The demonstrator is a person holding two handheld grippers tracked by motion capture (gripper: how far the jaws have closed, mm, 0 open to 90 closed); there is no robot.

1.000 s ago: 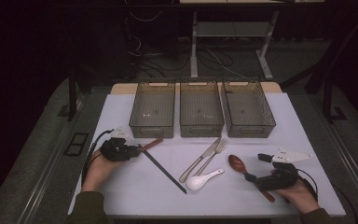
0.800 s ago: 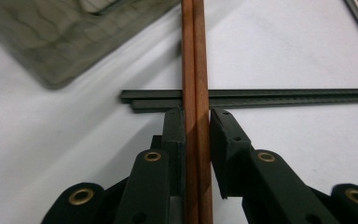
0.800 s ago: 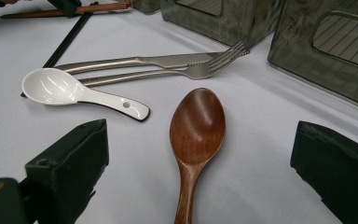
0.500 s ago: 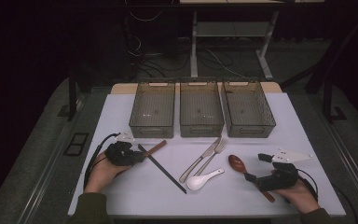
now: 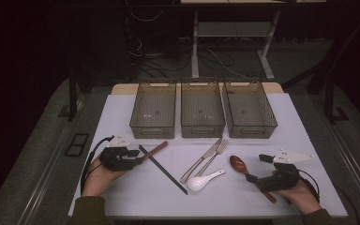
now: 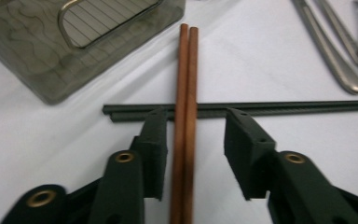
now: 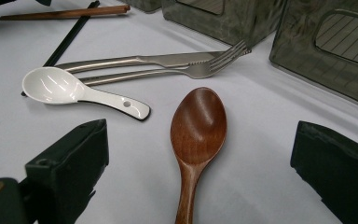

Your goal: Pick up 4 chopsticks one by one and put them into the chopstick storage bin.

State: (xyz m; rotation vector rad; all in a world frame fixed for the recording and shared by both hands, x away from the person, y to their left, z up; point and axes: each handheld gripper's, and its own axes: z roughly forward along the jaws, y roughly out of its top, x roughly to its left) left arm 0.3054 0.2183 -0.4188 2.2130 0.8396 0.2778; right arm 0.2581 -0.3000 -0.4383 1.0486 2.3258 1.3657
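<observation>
On the white table (image 5: 136, 201) in a dark workroom, the left gripper (image 6: 193, 140) straddled a pair of brown chopsticks (image 6: 184, 116), its jaws having just been opening and standing apart on either side, one pad close against the wood, the pair's long axis running straight ahead between them. The right gripper (image 7: 200, 163) sat wide open around the wooden spoon (image 7: 198, 126). Beyond, black chopsticks (image 6: 261, 108) lay crosswise, then bare table up to the left bin (image 6: 51, 51).
</observation>
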